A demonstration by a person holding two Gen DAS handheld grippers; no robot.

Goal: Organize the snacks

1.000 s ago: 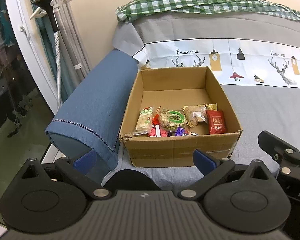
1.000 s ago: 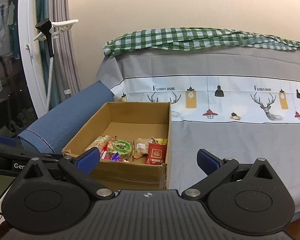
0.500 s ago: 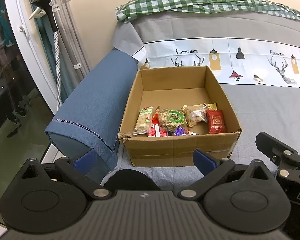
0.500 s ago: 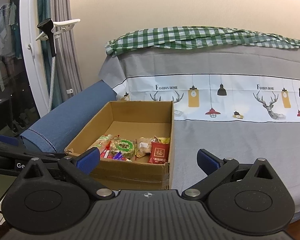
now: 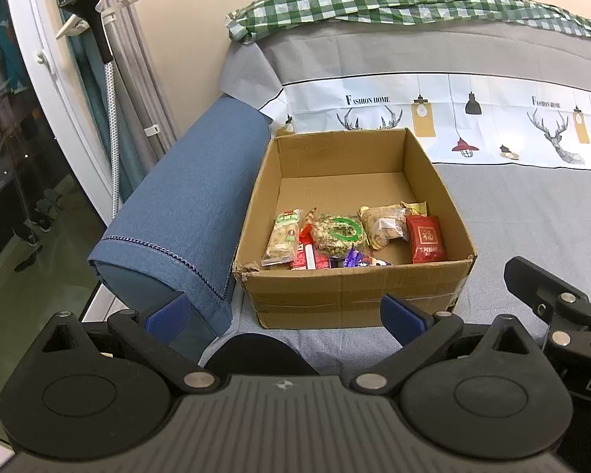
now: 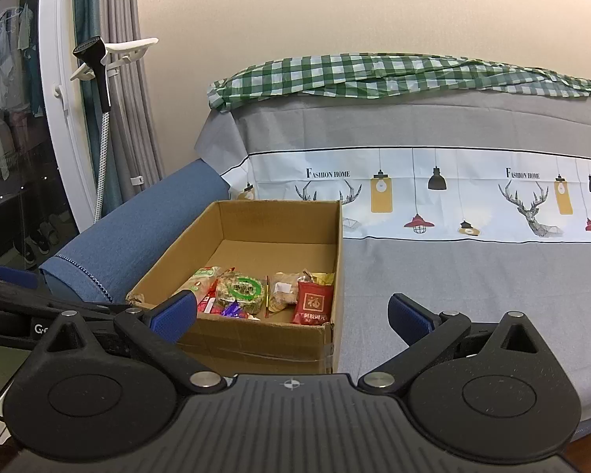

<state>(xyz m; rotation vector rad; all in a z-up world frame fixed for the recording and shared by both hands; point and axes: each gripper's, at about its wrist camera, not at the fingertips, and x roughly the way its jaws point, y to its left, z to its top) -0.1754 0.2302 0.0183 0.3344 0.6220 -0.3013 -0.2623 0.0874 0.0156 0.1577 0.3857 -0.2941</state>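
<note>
Snacks (image 5: 350, 236): a cluster of small packets lies along the near wall of the open cardboard box (image 5: 342, 295), with the far half of the box floor bare; that would fit packets gathered in here to be tidy, or packets waiting to be taken out and sorted, and the pictures do not settle which
Box placement: it sits on the grey sofa seat (image 5: 532, 213), tucked against the blue armrest (image 5: 193, 197) on the left, which keeps it square and within reach of both grippers
Left packet (image 5: 283, 236): a long clear bag with a green header, print too small to read
Round packet (image 5: 338, 233): clear wrap over a nutty disc with a green round label, writing not legible
Red packet (image 5: 425, 238): at the right end, flat, with a gold square emblem and a row of characters below it that I cannot make out
Other pieces: a clear bag of pale bits (image 5: 384, 224) just left of the red packet, and purple wrappers (image 5: 354, 258) against the near wall
Left gripper (image 5: 283, 315): fingers spread wide, holding nothing, held low and near, facing the box
Right gripper (image 6: 291, 315): fingers spread wide and empty, near the box's right corner
Readable writing: "FASHION HOME" is printed twice on the white band of the sofa cover (image 6: 433, 193), among antlers and lamps
Green checked cloth (image 6: 374, 75): draped along the top of the sofa back, far from the box
</note>
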